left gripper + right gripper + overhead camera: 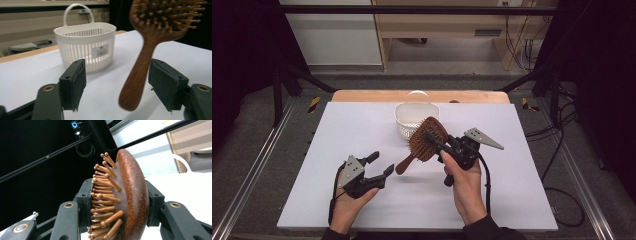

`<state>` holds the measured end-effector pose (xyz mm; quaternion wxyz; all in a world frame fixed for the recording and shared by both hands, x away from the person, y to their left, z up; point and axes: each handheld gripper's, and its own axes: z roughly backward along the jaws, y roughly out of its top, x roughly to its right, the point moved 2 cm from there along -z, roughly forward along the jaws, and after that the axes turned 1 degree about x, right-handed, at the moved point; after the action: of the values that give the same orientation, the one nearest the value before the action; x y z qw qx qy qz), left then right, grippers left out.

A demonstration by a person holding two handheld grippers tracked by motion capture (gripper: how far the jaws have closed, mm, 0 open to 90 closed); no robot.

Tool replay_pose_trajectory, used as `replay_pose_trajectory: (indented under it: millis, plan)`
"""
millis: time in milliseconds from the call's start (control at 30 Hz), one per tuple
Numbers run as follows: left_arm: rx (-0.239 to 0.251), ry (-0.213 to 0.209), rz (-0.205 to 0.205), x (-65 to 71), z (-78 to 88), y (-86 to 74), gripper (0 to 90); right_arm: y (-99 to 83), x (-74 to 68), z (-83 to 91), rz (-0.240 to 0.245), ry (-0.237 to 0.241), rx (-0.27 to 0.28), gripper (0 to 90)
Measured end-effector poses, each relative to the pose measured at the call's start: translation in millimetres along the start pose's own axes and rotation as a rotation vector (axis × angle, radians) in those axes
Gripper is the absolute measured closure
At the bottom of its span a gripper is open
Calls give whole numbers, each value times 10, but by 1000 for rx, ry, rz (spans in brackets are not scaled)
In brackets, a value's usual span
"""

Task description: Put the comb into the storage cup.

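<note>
- The brush point(428, 139) is held up off the table point(362, 130), just at 5 o'clock from the basket point(414, 119), its handle slanting down toward 7 o'clock.
- The right gripper point(437, 140) clamps the brush head (bristles against one pad, back against the other).
- The left gripper point(381, 165) stands wide, the handle between its pads, apparently untouched.

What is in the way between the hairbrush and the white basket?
Nothing visible. The right gripper holds the hairbrush by its head, lifted just in front of the white basket, whose top is open. The left gripper, its jaws open, sits by the handle, on the side away from the basket.
</note>
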<state>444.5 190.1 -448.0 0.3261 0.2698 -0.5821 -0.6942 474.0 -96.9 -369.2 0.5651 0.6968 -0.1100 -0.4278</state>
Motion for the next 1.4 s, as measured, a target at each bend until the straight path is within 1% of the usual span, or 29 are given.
replay_pose_trajectory:
  millis: [67,167,233,267,300,367,400,467,500,567,633,667,833,933,1033,1100,1167,1300,1333,1400]
  plan:
    - [4,33,6,-34,23,-16,218,11,33,14,-6,0,3,519]
    - [-6,69,18,-95,66,-49,115,26,73,34,-2,-9,6,519]
    - [3,92,35,-141,108,-67,87,41,104,48,-3,-15,10,519]
    - [4,103,38,-162,129,-73,73,49,118,55,-4,-17,13,518]
    - [7,118,34,-187,159,-78,60,60,132,62,-5,-21,15,518]
    - [16,131,38,-222,203,-85,48,80,162,75,-12,-29,20,518]
    - [21,143,39,-239,230,-87,47,86,174,77,-11,-29,23,518]
    - [34,167,24,-273,294,-90,42,100,191,84,-17,-31,25,518]
    - [38,176,23,-293,324,-94,40,106,197,87,-16,-34,26,518]
    - [49,195,31,-330,379,-112,37,116,211,86,-14,-39,25,518]
    - [55,232,18,-364,429,-130,41,126,228,84,-14,-39,26,517]
    - [58,243,20,-381,454,-138,41,132,235,83,-14,-41,25,517]
    - [60,260,36,-433,565,-213,39,182,250,81,-8,-46,25,517]
    - [61,271,34,-475,594,-240,37,223,257,78,-8,-50,28,516]
    - [72,281,52,-517,613,-249,37,265,262,74,-9,-49,35,516]
    - [72,284,49,-529,618,-258,37,294,268,71,-4,-51,40,516]
    - [75,285,54,-535,619,-261,37,323,273,67,-10,-54,44,516]
    - [68,287,47,-542,617,-271,37,363,274,59,-6,-55,40,516]
    - [72,289,46,-539,619,-270,37,373,275,57,-2,-54,42,515]
    - [80,293,44,-537,626,-263,37,390,279,52,-8,-56,41,515]
